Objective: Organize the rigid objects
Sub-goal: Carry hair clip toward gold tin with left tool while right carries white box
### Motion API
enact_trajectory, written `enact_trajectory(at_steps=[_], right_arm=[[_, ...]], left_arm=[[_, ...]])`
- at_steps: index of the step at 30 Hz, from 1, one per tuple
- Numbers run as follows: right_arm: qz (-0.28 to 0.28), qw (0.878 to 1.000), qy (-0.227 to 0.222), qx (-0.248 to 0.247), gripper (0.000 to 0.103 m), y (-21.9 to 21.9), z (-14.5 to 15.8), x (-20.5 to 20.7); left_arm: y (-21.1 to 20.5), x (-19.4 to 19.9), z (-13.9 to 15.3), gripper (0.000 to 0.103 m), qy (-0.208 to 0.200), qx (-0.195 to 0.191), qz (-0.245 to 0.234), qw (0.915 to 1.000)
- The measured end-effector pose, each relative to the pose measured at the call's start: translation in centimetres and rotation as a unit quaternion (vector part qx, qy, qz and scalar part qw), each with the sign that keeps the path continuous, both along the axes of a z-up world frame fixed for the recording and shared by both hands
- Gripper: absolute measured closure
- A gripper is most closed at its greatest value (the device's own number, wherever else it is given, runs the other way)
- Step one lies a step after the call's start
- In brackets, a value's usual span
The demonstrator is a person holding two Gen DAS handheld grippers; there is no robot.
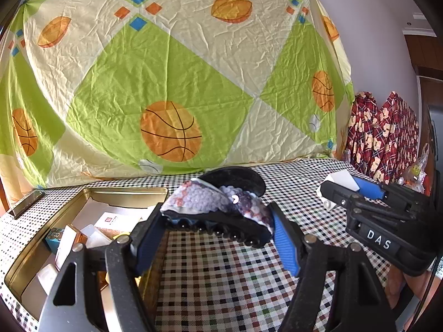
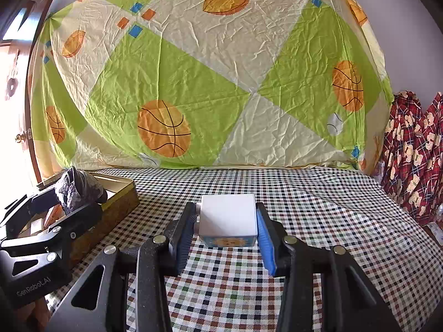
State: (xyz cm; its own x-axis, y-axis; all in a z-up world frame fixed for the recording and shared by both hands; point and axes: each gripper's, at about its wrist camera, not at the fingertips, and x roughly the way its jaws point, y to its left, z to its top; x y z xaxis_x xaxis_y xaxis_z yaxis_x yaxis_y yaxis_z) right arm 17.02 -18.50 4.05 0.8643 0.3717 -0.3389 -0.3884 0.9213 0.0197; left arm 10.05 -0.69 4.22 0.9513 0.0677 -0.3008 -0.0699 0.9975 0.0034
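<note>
I have both grippers loaded. My left gripper (image 1: 218,227) is pinching a sequinned hair claw clip (image 1: 221,207) crosswise: the pads press on its two ends, so the black teeth hang free underneath and the black curved jaw sticks out past the fingertips at twelve o'clock. I judge that end-on hold is there to keep the spring from opening and to let the clip drop flat when released. It sits clear above the checked tablecloth (image 1: 221,276), not resting on it.

My right gripper (image 2: 225,227) is closed on a small white box (image 2: 227,217), one pad flat against each side face, with a blue printed face turned toward the camera. In the left wrist view that box (image 1: 342,184) is at two o'clock, well apart from the clip. Gripping its parallel sides looks like the steadiest hold for a rigid carton.

The gold metal tin (image 1: 91,193) lies open at eight to nine o'clock in the left view, its near rim just beside my left fingers. Inside I see several small cartons and cards, one pale blue with a cartoon animal, plus white packets; I cannot tell them apart further. From the right wrist the tin (image 2: 121,202) is at nine o'clock, with the clip held above its near rim. I take the tin as the destination for both items.
</note>
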Motion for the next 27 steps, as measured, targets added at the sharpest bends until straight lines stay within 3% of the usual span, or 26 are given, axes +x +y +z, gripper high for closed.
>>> enact_trajectory(at_steps=[27], right_arm=[[0.039, 0.999, -0.006, 0.007, 0.058, 2.4, 0.0, -2.3]], left_arm=[[1.1, -2.6, 0.2, 0.03, -0.018, 0.001, 0.013, 0.9998]])
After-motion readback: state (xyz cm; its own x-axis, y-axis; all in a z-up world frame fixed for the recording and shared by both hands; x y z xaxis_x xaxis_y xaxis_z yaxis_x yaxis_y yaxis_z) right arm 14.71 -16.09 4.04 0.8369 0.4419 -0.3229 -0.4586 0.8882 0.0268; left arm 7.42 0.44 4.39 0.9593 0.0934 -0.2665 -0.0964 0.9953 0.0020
